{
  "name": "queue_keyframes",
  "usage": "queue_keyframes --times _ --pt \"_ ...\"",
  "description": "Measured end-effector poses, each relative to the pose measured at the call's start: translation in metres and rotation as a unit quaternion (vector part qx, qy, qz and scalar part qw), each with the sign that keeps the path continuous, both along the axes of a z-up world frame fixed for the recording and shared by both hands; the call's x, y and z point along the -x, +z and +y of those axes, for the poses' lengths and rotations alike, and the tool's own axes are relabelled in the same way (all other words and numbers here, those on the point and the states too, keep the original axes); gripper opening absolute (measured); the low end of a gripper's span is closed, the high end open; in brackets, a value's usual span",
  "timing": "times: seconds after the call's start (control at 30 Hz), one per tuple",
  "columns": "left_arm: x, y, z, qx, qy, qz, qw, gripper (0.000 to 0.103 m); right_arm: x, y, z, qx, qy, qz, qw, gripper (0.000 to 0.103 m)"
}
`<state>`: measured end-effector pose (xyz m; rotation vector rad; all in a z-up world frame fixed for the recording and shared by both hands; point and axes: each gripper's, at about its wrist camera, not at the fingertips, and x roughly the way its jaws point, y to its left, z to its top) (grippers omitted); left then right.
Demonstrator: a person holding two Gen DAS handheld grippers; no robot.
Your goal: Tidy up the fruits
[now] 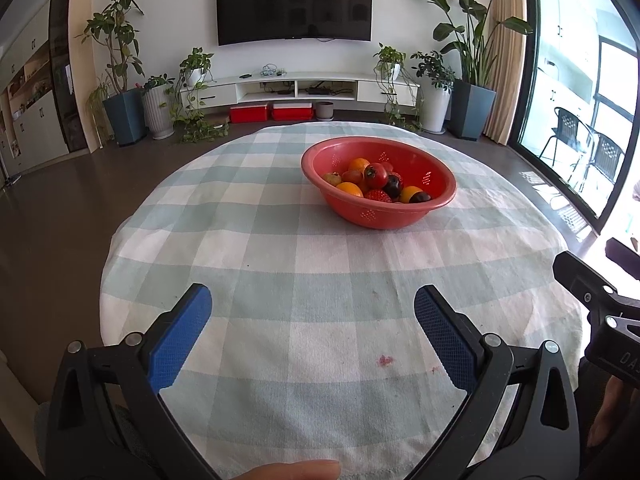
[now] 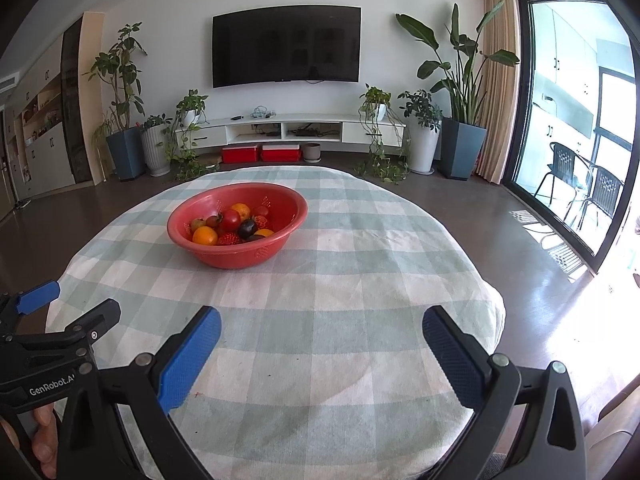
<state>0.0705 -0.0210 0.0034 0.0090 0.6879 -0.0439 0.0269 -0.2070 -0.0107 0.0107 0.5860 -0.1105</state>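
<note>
A round red plastic bowl point(image 1: 378, 184) with small groups of drain holes in its wall stands on the far half of the table, and the fruits point(image 1: 376, 186) lie heaped inside it: smooth orange ones, a glossy red one with a dark green calyx, a red strawberry point(image 1: 378, 196) with a dotted skin, and dark purple, almost black ones. Some smaller fruits at the back are too small to tell. The bowl rests on a woven tablecloth point(image 1: 280, 280) with a check pattern in pale green and white; the cloth covers a round table and has a few small reddish stains near the front edge. The left gripper point(image 1: 312, 336) hovers over the near part of the cloth, well apart from the bowl, with its two fingers spread wide and nothing between them; the pads point(image 1: 180, 340) are blue with a fine ribbed texture, set in black plastic arms with metal rivets. The right gripper point(image 2: 320, 356) is the same kind and is also spread wide and empty. In the right wrist view the left tool's black body carries the white writing "GenRobot.AI", cut at the end, and in the left wrist view only the letters "DAS" can be read on the right tool. A fingertip point(image 1: 288, 470) shows at the lower edge.
</note>
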Motion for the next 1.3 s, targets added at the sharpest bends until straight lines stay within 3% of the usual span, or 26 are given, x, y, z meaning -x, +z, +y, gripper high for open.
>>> queue_keyframes --times 1.3 --pt "0.0019 -0.0066 -0.0016 0.006 0.001 0.017 0.9998 0.103 0.0055 0.0040 0.0077 0.008 0.003 0.009 1.000 0.103"
